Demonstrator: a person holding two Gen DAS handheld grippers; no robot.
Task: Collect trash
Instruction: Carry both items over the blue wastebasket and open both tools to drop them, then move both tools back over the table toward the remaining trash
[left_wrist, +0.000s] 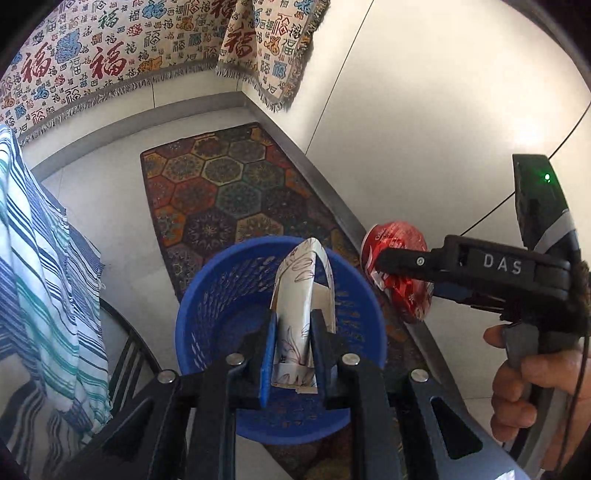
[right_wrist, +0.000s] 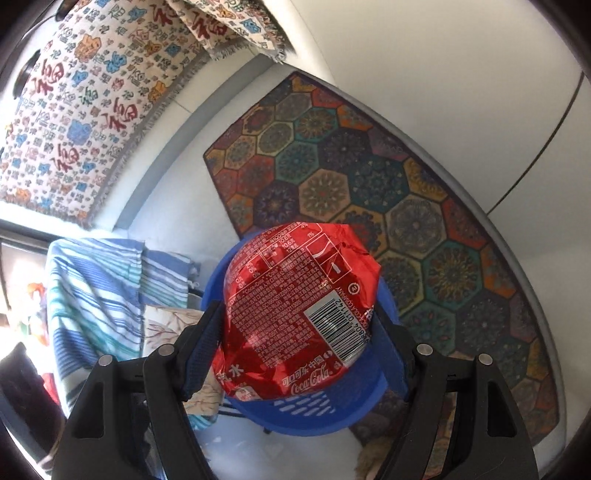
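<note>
Blue pads of the left tool (left_wrist: 293, 343) clench a flattened paper cup (left_wrist: 303, 295) above the blue basket (left_wrist: 207, 317); the right tool (right_wrist: 295, 339) grips a crushed red can (right_wrist: 295, 306) there too. Both pieces await dropping in.

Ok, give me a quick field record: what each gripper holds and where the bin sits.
left gripper: shut on a flattened floral paper carton, above the bin
right gripper: shut on a crushed red Coca-Cola can, above the bin
bin: blue plastic basket, on the floor at the edge of a hexagon-pattern rug
in bin: no trash visible
nearby: striped cloth
</note>
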